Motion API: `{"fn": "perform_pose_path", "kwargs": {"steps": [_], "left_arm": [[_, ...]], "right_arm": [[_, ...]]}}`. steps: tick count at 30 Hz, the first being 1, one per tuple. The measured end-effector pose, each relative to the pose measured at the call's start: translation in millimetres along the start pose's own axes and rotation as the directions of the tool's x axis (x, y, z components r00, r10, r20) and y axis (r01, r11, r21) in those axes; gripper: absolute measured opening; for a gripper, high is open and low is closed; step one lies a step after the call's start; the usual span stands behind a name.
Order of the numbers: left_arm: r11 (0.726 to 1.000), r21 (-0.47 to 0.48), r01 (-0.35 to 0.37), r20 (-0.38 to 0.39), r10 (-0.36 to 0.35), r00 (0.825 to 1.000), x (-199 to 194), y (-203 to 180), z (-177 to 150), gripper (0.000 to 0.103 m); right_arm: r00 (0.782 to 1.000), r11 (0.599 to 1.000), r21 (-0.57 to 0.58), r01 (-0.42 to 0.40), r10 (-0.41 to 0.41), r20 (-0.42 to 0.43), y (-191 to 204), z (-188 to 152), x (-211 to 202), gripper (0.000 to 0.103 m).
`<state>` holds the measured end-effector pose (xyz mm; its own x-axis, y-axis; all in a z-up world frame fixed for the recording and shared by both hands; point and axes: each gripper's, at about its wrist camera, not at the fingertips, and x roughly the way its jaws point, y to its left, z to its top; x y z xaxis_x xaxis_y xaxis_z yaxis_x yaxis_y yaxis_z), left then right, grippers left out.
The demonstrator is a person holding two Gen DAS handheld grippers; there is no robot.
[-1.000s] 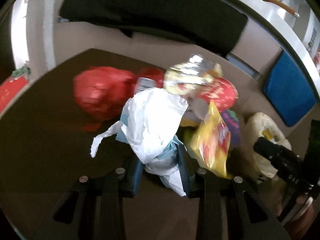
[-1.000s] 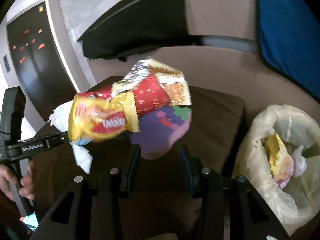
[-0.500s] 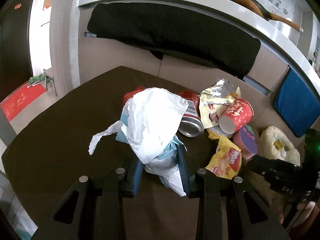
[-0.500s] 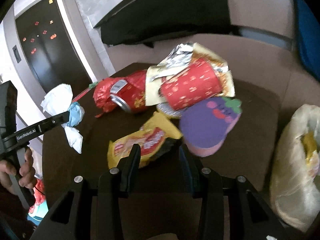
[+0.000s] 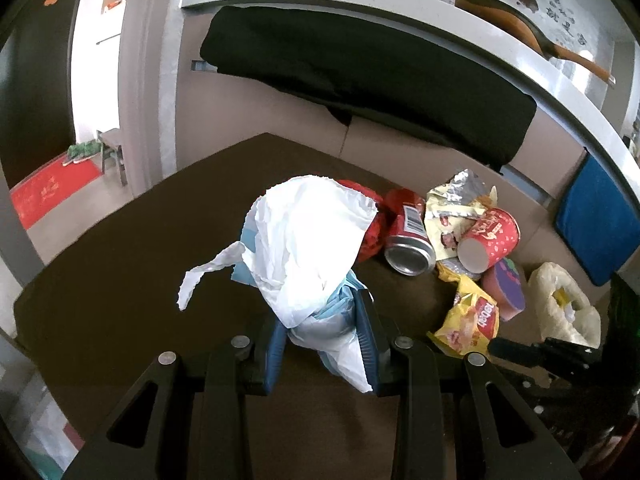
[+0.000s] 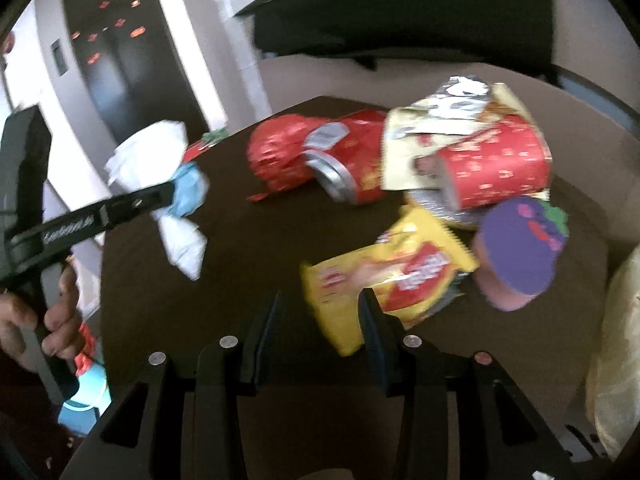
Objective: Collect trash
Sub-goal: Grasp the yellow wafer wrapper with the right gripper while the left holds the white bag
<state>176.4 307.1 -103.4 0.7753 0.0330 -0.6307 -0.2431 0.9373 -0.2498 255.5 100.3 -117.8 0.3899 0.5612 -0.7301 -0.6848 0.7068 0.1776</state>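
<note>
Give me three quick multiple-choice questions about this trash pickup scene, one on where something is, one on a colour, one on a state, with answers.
1. Where does the trash bag sit?
A. off the far-right edge of the table
B. in the middle of the table
C. on the black cushion

2. What colour is the lid of the small cup?
A. green
B. purple
C. white

3. What is the left gripper doing?
A. open over nothing
B. shut on a can
C. shut on the white and blue wrapper

Answers: 1 A, the bag stands past the brown table edge. 2 B, a purple lid with a green leaf. 3 C, both pads press on the crumpled wrapper.
</note>
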Motion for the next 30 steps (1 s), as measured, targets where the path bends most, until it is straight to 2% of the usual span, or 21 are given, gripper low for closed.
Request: {"fn": "perform_pose_path", "kwargs": {"steps": [4,8,11,13,15,18,23,30], "left_arm": [[1.0,0.021,-0.006,-0.005,0.006,1.0,-3.9,4.7,4.9,0.034],[0.999,0.025,-0.022,-0.008,0.022,1.0,-6.8,8.7,6.1,0.034],[1.0,0.008,-0.014,-0.015,0.014,1.0,-7.7,11.6,2.9,0.034],[1.0,0.0,-0.007,-0.02,0.007,1.0,-7.2,11.7,0.9,0.034],[1.0,0.0,0.002,-0.027,-0.002,1.0,-5.0,8.6,-0.6,0.034],[1.0,0.007,0.017,-0.032,-0.016,0.999,-2.8,-0.1,-0.8,0.034],[0.998,0.035,0.051,-0.023,-0.05,0.998,-5.4,-15.0,-0.4,0.034],[0.999,0.029,0.041,-0.03,-0.04,0.999,-1.7,-13.3,-0.9,0.034]], "right_arm": [[0.985,0.983,-0.079,0.168,-0.17,-0.031,4.2,-7.7,7.8,0.037],[0.97,0.971,-0.039,0.235,-0.237,-0.058,-21.3,-17.0,3.5,0.035],[0.95,0.952,-0.01,0.307,-0.307,-0.057,-39.8,-21.7,-6.0,0.035],[0.957,0.957,0.029,0.287,-0.285,-0.049,-50.5,-23.2,-15.8,0.036],[0.981,0.977,0.086,0.193,-0.193,-0.01,-57.8,-22.9,-30.3,0.036],[0.992,0.984,0.142,0.11,-0.119,0.052,-60.1,-17.9,-42.2,0.037],[0.993,0.974,0.208,0.092,-0.106,0.058,-67.0,-3.1,-20.1,0.037],[0.997,0.938,0.339,0.069,-0.077,0.009,-81.1,5.0,16.1,0.039]]}}
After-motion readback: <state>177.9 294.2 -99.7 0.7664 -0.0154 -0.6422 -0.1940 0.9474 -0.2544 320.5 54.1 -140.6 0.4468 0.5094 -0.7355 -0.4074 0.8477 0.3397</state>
